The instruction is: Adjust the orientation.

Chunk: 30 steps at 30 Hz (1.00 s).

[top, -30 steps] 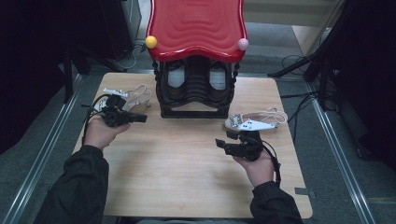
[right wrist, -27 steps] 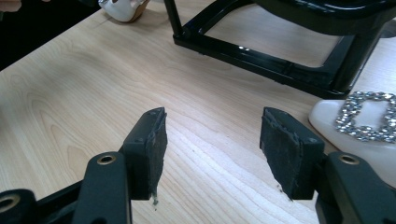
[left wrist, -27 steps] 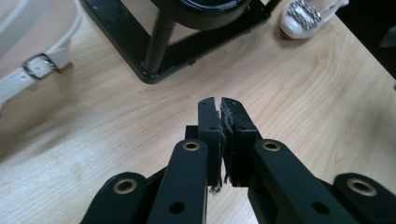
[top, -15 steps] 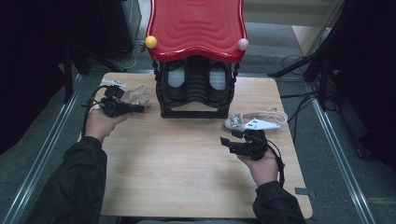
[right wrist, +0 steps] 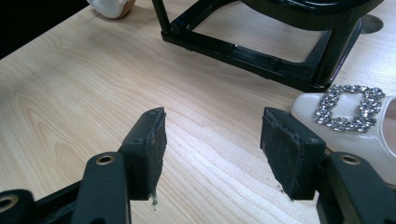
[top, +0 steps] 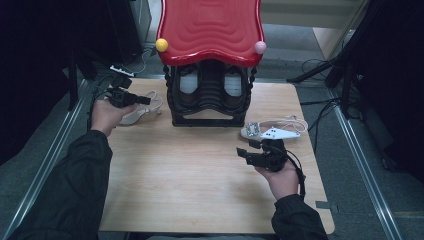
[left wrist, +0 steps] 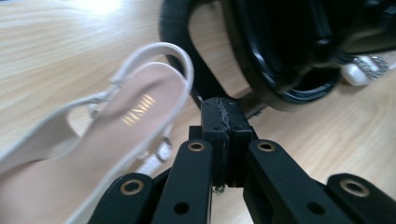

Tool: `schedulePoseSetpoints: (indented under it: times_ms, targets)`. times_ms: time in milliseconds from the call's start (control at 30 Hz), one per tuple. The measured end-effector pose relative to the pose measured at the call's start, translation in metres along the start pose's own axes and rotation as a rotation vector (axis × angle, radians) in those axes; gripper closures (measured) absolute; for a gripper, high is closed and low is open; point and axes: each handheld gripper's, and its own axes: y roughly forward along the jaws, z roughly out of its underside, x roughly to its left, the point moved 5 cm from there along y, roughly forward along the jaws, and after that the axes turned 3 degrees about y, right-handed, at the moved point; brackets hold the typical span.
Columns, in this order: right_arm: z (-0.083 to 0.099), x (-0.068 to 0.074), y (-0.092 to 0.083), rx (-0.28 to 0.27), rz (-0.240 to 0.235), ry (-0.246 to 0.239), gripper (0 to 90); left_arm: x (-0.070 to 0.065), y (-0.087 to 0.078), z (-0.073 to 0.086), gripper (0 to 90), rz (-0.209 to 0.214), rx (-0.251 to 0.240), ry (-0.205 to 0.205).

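High view: my left gripper (top: 142, 100) hovers over the slingback sandal (top: 140, 111) left of the black shoe rack (top: 210, 107). Left gripper view: jaws pressed together, empty; I should reopen before taking the heel strap (left wrist: 161, 53). Right gripper view: right gripper (right wrist: 212, 140) gapes empty beside the buckled sandal (right wrist: 355, 121); approach its toe level.

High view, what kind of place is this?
Probably a lab or workshop set up for recording: a wooden table bearing a black shoe rack with a red top, cables across grey carpet, and dark stands around it.
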Motion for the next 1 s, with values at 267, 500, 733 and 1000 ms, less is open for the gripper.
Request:
schedulePoseSetpoints:
  times_ms: [267, 500, 733, 1000]
  targets:
    - [0.002, 0.002, 0.002, 0.013, -0.008, -0.002, 42.4, 0.025, 0.008, -0.003, 90.0, -0.002, -0.033, -0.074]
    - [0.003, 0.005, 0.004, 0.026, -0.017, -0.011, 42.5, 0.034, 0.023, 0.005, 90.0, -0.045, 0.019, -0.073]
    - [0.005, 0.004, 0.005, 0.027, -0.019, -0.011, 42.4, 0.036, 0.032, 0.014, 90.0, -0.038, 0.054, -0.078]
    - [0.006, 0.004, 0.005, 0.031, -0.015, -0.006, 42.2, 0.037, 0.032, 0.028, 90.0, -0.031, 0.049, -0.105]
